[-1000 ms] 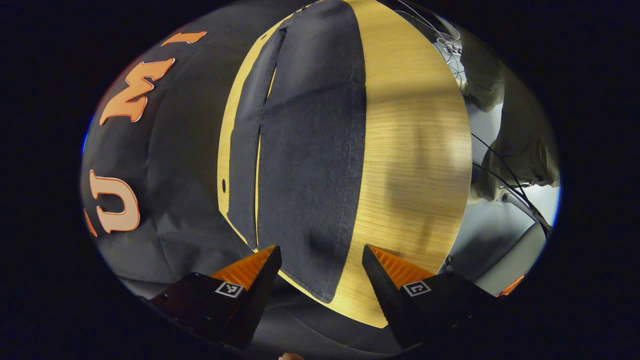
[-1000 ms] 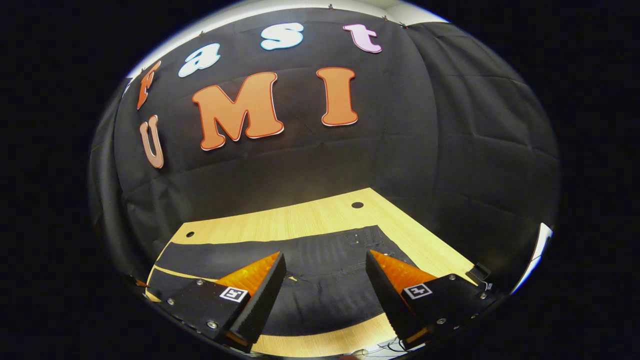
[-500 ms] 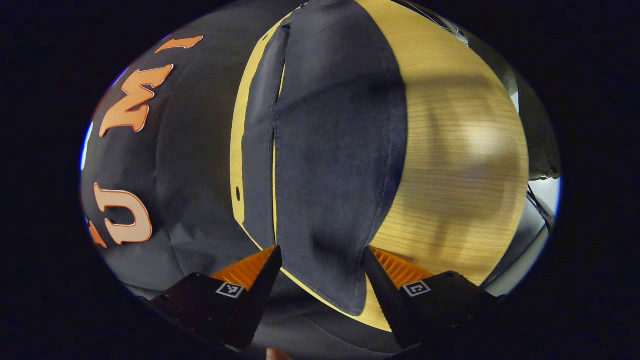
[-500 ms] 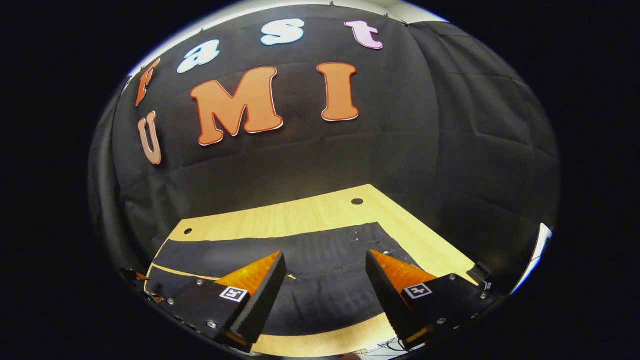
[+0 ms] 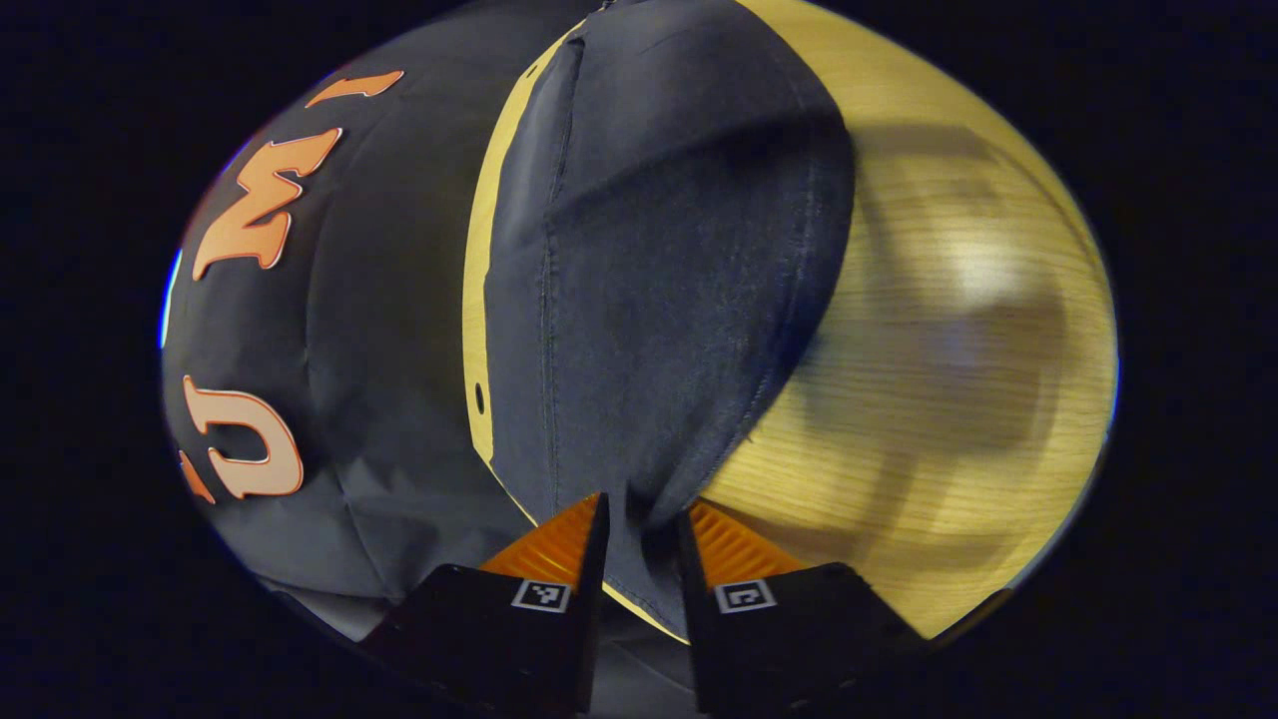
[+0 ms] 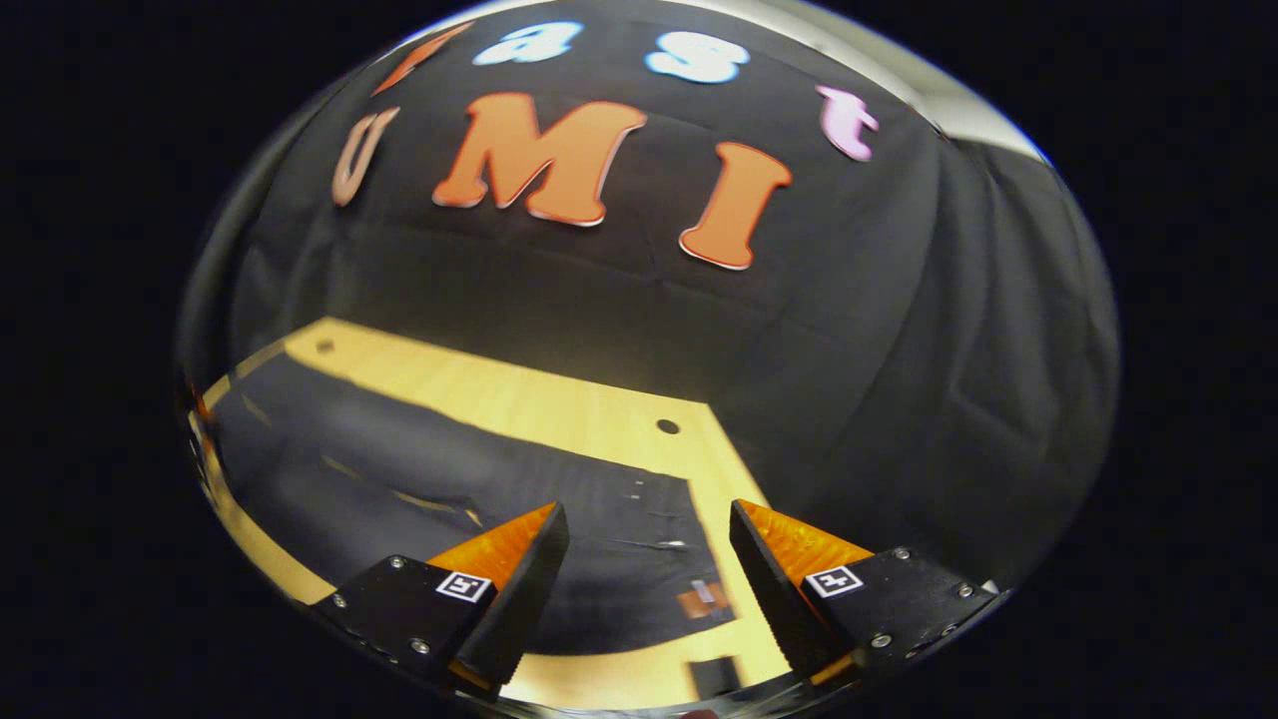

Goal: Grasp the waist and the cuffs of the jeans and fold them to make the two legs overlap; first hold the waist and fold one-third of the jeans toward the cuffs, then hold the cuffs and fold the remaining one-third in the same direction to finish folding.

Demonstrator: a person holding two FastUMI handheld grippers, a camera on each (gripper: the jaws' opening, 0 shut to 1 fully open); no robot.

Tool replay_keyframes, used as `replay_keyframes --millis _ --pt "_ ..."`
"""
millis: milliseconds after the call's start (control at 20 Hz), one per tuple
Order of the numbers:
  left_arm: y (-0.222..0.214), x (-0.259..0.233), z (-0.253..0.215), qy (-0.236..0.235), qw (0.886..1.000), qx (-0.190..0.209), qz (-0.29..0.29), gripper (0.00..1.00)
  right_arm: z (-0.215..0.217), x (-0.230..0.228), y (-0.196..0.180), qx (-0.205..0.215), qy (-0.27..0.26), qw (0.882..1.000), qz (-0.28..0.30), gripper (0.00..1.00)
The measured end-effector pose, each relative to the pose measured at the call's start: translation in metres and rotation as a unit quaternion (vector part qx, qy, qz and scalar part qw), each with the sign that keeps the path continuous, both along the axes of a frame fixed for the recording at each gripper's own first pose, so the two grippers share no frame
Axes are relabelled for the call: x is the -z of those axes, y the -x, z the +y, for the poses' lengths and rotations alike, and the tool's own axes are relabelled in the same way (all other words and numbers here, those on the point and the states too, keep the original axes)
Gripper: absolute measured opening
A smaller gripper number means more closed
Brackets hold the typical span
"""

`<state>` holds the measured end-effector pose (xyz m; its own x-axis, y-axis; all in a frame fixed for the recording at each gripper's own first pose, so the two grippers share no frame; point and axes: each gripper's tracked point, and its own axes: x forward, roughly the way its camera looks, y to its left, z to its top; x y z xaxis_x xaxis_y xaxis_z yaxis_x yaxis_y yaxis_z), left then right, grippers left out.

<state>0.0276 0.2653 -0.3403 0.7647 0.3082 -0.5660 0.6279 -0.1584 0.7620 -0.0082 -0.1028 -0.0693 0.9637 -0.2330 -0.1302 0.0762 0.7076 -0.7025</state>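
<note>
Here, dark jeans spread flat across wooden tabletop, cuff end pinched by left tool. Right tool spread wide above waist end, touching nothing. Black cloth wall behind. Near tabletop edge blurred.

Right gripper is hovering with fingers spread at lower center; dark jeans are lying flat across the tabletop at left.
</note>
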Motion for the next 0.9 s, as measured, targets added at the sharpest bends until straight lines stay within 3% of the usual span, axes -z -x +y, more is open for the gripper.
replay_keyframes --millis 50,100,150,200,300,450,550,650,750,900 --pt "0.001 0.001 -0.002 0.001 1.000 -0.003 -0.009 0.23 -0.011 0.003 0.002 -0.004 0.050 0.999 0.016 0.99" --pt "0.004 0.014 0.011 0.005 0.999 -0.035 0.016 0.09 -0.019 0.009 0.004 -0.011 0.088 0.996 0.027 0.98" --pt "0.018 0.008 0.007 0.016 0.999 -0.045 0.023 0.08 -0.030 0.019 0.008 -0.028 0.152 0.987 0.046 0.98" --pt "0.011 0.015 0.010 0.020 0.998 -0.048 0.022 0.01 -0.036 0.032 0.010 -0.044 0.207 0.975 0.064 0.98" --pt "0.004 0.008 0.001 0.015 0.999 -0.031 0.009 0.01 -0.049 0.066 0.015 -0.093 0.341 0.928 0.118 0.98" --pt "0.006 0.001 -0.007 0.008 1.000 -0.027 0.000 0.01 -0.067 0.130 0.026 -0.169 0.456 0.847 0.214 0.99" --pt "0.001 0.004 -0.005 0.001 1.000 -0.030 -0.001 0.01 -0.089 0.151 0.023 -0.172 0.476 0.826 0.249 0.98" --pt "0.001 0.005 -0.005 -0.002 0.999 -0.034 -0.004 0.01 -0.106 0.160 0.012 -0.174 0.482 0.818 0.263 0.98" --pt "-0.003 0.002 -0.005 0.001 0.999 -0.049 -0.010 0.01 -0.118 0.169 0.001 -0.185 0.503 0.797 0.279 0.98" --pt "-0.008 0.001 -0.007 -0.001 0.998 -0.056 -0.022 0.01 -0.113 0.176 -0.010 -0.215 0.522 0.778 0.275 0.98"
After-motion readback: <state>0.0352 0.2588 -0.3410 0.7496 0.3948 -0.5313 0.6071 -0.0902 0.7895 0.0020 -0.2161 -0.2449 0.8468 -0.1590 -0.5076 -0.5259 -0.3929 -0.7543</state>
